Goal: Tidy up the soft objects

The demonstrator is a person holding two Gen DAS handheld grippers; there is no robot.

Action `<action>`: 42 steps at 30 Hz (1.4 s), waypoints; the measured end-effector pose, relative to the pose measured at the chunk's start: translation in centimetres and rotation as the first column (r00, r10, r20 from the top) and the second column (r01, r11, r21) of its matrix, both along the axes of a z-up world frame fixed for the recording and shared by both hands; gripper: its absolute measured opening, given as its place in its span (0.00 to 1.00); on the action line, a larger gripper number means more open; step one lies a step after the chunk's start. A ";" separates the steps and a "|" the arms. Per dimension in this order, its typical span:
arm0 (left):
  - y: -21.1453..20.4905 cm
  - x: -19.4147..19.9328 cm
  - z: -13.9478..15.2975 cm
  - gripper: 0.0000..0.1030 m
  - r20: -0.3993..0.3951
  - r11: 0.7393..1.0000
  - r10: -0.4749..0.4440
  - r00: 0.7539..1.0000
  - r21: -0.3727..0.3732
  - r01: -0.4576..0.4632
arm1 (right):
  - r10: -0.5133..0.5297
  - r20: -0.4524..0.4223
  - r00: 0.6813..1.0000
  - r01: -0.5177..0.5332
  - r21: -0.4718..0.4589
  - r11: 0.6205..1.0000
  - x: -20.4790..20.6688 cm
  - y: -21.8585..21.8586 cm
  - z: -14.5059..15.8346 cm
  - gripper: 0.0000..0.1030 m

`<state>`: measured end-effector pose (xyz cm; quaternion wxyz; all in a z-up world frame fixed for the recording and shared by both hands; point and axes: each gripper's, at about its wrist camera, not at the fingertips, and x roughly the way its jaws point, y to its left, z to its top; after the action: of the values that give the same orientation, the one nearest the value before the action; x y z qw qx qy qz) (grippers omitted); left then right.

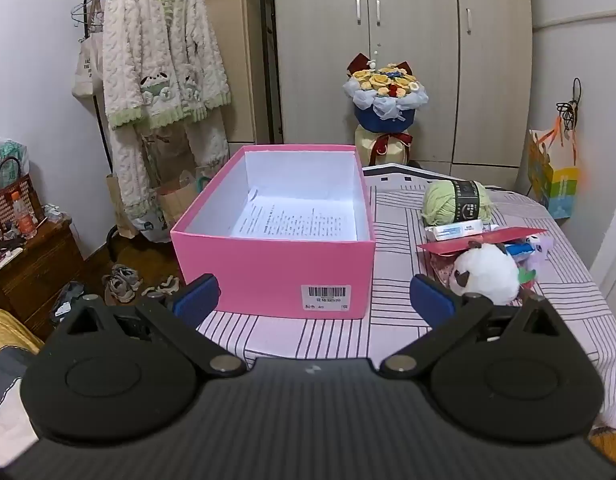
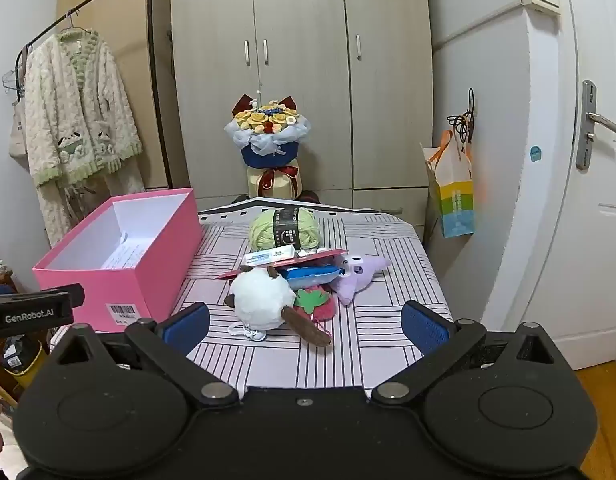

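Meanwhile both the left tongs (image 1: 314, 298) and right tongs (image 2: 305, 326) stand spread wide, gripping nothing; soft toys, among them a white plush (image 2: 263, 300), lie heaped on the striped surface (image 2: 388, 320) beside the open pink box (image 1: 275, 268).

Even indoor light, sharp, fisheye-curved edges

You have a matt pink cardboard box (image 1: 273, 264) with a smooth white paper lining and a printed paper sheet (image 1: 291, 220) lying inside. The table (image 1: 408, 332) wears a thin striped cloth, lightly creased. On it rest a fuzzy white plush toy (image 2: 261, 300), a soft lilac plush (image 2: 358, 274), a ball of pale green wool yarn (image 2: 283, 228) with a dark paper band, and a glossy blue plastic packet (image 2: 312, 274). Your left gripper (image 1: 314, 300) and right gripper (image 2: 305, 326) are matt black plastic with textured blue pads and shiny metal pivots.
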<state>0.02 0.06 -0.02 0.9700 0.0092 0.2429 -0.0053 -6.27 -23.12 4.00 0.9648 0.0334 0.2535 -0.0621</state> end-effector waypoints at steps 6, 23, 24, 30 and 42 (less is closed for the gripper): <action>0.1 0.0 -0.2 1.00 -0.013 0.999 -0.035 0.999 -0.001 0.035 | -0.003 -0.010 1.000 0.003 0.010 1.000 0.1 -0.2 -0.4 1.00; 0.1 0.1 -0.5 1.00 -0.005 0.997 -0.071 0.997 0.024 0.071 | -0.004 -0.042 0.999 0.003 -0.017 1.000 0.9 0.2 -0.7 1.00; 0.1 0.1 -0.6 1.00 -0.007 0.997 -0.071 0.997 0.024 0.071 | -0.003 -0.044 0.999 0.003 -0.017 1.000 1.0 0.2 -0.7 1.00; -0.1 0.4 -1.1 1.00 -0.024 0.997 -0.073 0.997 0.032 0.074 | -0.005 -0.052 0.999 0.003 -0.022 1.000 1.1 0.2 -0.8 1.00; 0.2 0.4 -1.4 1.00 -0.026 0.997 -0.074 0.997 0.028 0.075 | -0.003 -0.051 0.999 0.002 -0.031 1.000 1.1 0.3 -1.0 1.00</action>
<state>0.42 0.24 -1.37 0.9658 0.0324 0.2544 -0.0381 -5.18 -22.78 3.02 0.9583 0.0172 0.2769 -0.0680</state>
